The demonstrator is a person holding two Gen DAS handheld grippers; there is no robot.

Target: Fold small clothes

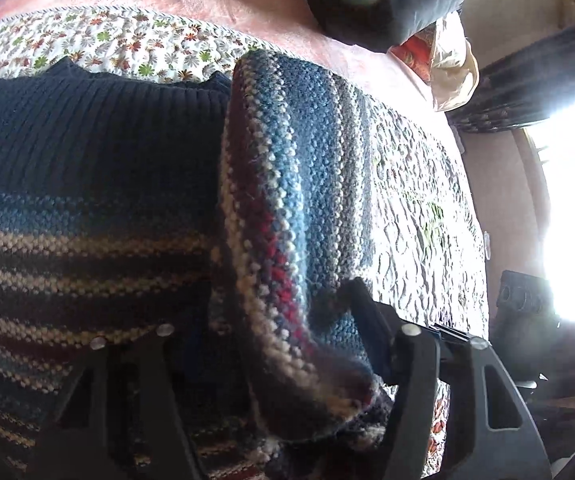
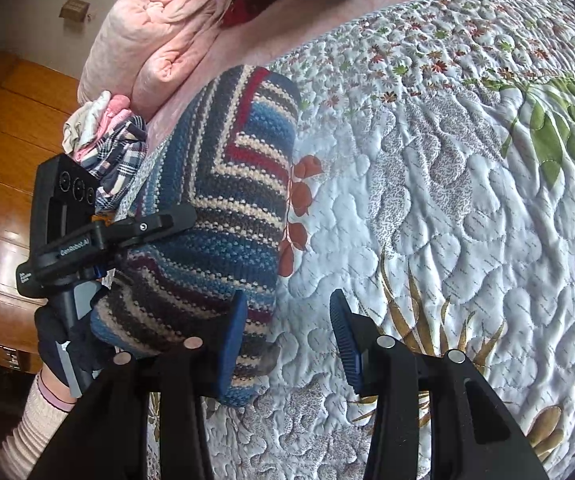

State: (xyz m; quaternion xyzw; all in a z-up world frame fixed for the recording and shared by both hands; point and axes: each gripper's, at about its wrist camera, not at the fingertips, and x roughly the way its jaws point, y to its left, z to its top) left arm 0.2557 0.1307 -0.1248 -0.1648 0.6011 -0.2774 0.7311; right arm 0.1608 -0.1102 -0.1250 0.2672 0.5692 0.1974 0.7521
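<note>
A bed under a flowered quilt fills the room above a wooden floor; the striped knit sweater lies on the quilt's left part; the left tool, marked "GenRobot.AI", clamps its fabric; the right tool stands wide just beside it.

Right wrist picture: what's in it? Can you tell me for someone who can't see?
A striped knitted sweater lies partly folded on a quilted flowery bedspread. The right tongs are open beside it, holding nothing, while the left tongs grip its edge. A pink blanket is bundled behind.
</note>
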